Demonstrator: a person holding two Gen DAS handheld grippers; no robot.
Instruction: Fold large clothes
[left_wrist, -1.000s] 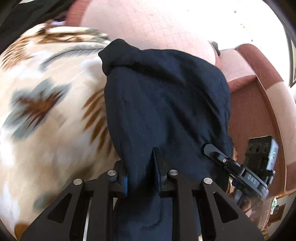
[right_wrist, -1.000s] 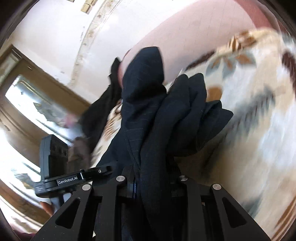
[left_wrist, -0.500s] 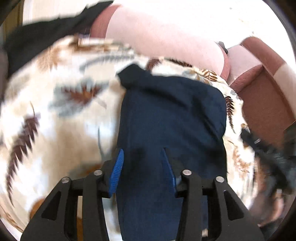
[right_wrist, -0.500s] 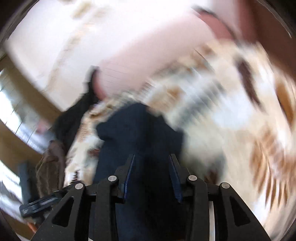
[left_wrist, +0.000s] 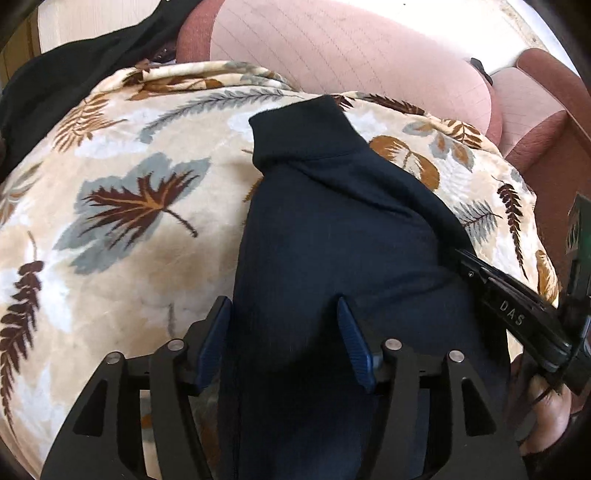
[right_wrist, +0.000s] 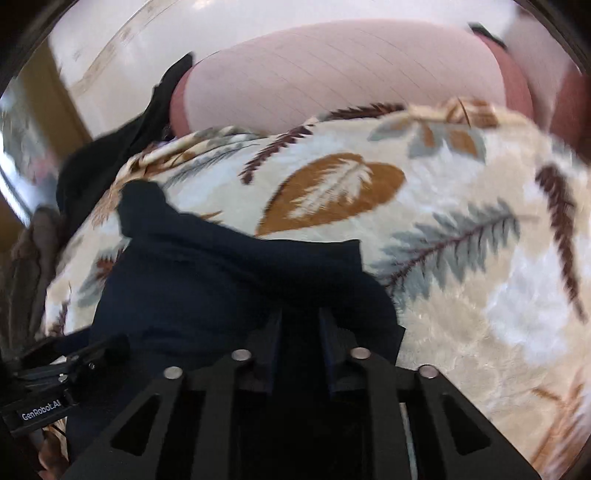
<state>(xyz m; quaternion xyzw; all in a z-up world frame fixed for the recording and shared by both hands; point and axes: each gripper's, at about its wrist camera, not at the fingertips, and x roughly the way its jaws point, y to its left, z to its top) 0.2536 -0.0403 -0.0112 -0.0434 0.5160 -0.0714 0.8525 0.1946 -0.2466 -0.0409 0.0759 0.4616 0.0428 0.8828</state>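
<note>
A dark navy garment (left_wrist: 332, 236) lies folded in a long strip on a cream blanket with a leaf print (left_wrist: 122, 206). My left gripper (left_wrist: 284, 314) is open, its blue-padded fingers standing either side of the garment's near end. In the right wrist view the same garment (right_wrist: 221, 273) lies bunched on the blanket (right_wrist: 461, 258). My right gripper (right_wrist: 300, 321) has its jaws close together with dark cloth between them, gripping the garment's edge. The right gripper's body also shows at the right of the left wrist view (left_wrist: 517, 314).
The blanket covers a pink sofa; its backrest (left_wrist: 351, 48) rises behind and an armrest (left_wrist: 535, 122) stands at the right. A black cloth (left_wrist: 74, 74) is draped at the back left. A brown cloth (right_wrist: 29, 266) hangs at the left of the right wrist view.
Both grippers carried the navy garment down from the air onto the blanket. My left gripper, shut on it a second ago, has opened. The right jaws have closed again on the cloth.
</note>
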